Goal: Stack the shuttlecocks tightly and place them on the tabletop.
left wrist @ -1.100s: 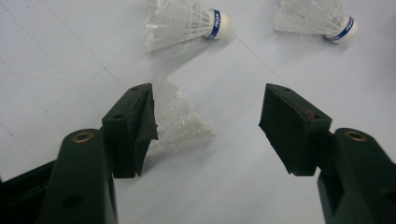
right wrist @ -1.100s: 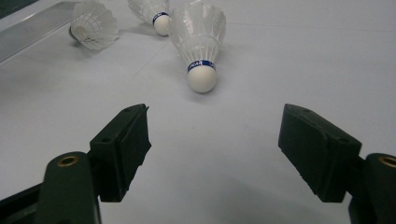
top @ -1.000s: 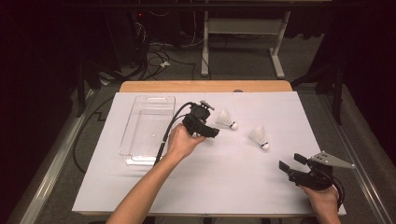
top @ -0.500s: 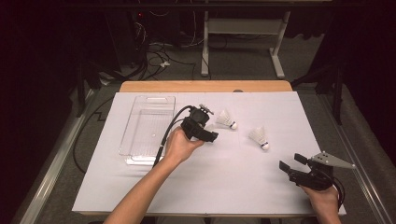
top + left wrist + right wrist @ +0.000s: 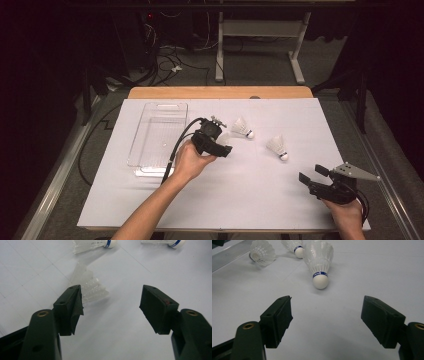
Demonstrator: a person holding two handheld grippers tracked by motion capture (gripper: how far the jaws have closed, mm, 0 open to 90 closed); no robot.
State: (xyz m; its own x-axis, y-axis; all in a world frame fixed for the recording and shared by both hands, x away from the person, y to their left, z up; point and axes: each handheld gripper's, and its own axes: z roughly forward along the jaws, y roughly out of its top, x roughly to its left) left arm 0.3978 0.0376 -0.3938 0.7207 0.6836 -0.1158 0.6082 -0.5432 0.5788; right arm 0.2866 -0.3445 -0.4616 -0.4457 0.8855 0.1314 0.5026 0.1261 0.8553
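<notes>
Three white shuttlecocks lie on the white table cover. One shuttlecock (image 5: 242, 127) is mid-table and a second (image 5: 277, 146) lies to its right. The third (image 5: 223, 136) lies against my left gripper (image 5: 226, 146). In the left gripper view that third shuttlecock (image 5: 90, 287) rests just beyond the left jaw, outside the gap, and my left gripper (image 5: 111, 298) is open and empty. My right gripper (image 5: 311, 174) sits near the front right, open. In the right gripper view my right gripper (image 5: 328, 308) faces a shuttlecock (image 5: 319, 260) whose cork points at it, well ahead of the jaws.
A clear plastic tray (image 5: 157, 137) stands left of my left hand, with nothing in it; its edge (image 5: 227, 255) shows at the right gripper view's top left. A cable (image 5: 175, 150) trails from the left gripper over the tray's corner. The wooden table edge (image 5: 220, 93) runs along the back.
My left gripper has drifted slightly toward the near side, and the third shuttlecock now shows beside its jaws. The right gripper has stayed put.
</notes>
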